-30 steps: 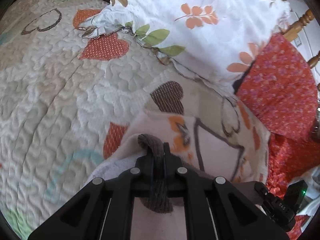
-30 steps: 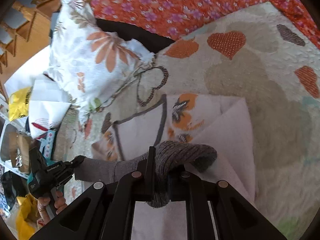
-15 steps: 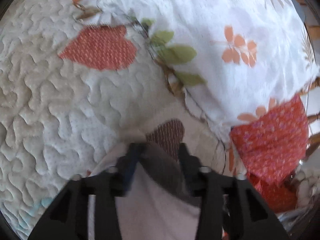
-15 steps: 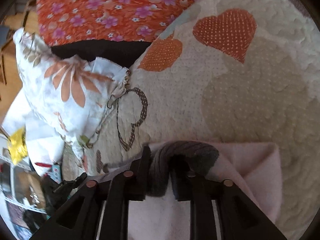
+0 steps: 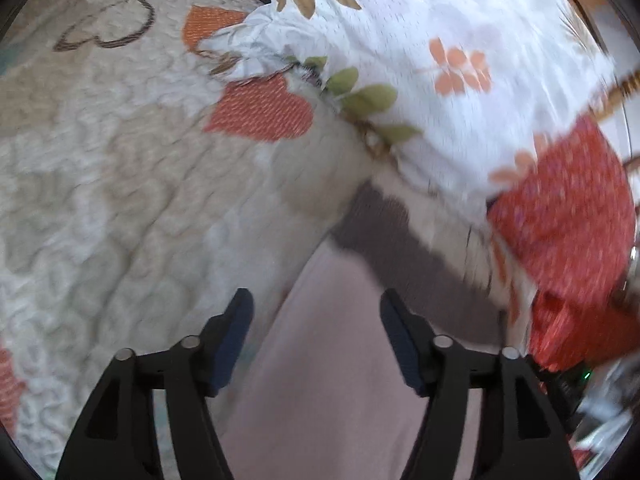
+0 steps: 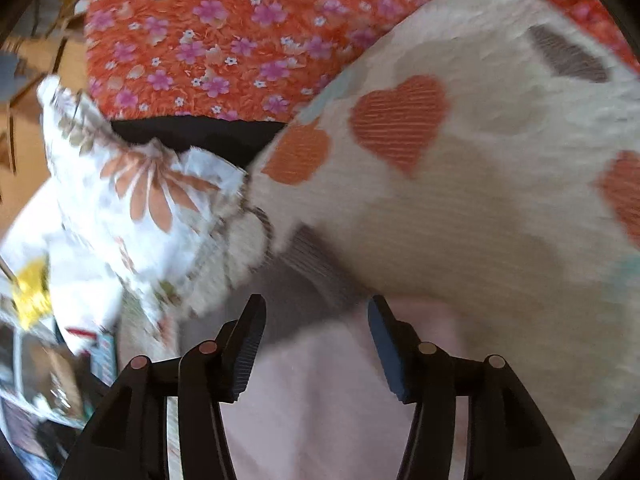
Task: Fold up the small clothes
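A small pale pink garment (image 5: pixel 332 360) with a grey-brown ribbed band (image 5: pixel 404 256) lies on the quilted bedspread (image 5: pixel 120 200). My left gripper (image 5: pixel 316 312) hovers over it, its jaws opening, with only the flat pink cloth below and nothing pinched between the pads. In the right wrist view the same pink garment (image 6: pixel 320 392) fills the bottom, its ribbed band (image 6: pixel 316 264) just ahead. My right gripper (image 6: pixel 316 320) is also opening, its pads clear of the cloth. Both views are blurred.
A white floral pillow (image 5: pixel 460 60) lies just beyond the garment, also seen as the floral pillow (image 6: pixel 136 208) at left. An orange flowered cover (image 6: pixel 240 40) lies behind. The bedspread carries orange hearts (image 6: pixel 400 120). Clutter (image 6: pixel 36 360) sits off the bed's left edge.
Both grippers were shut on the grey ribbed band a second ago; they carried it forward over the garment, then let go. The band now lies ahead of the open fingers.
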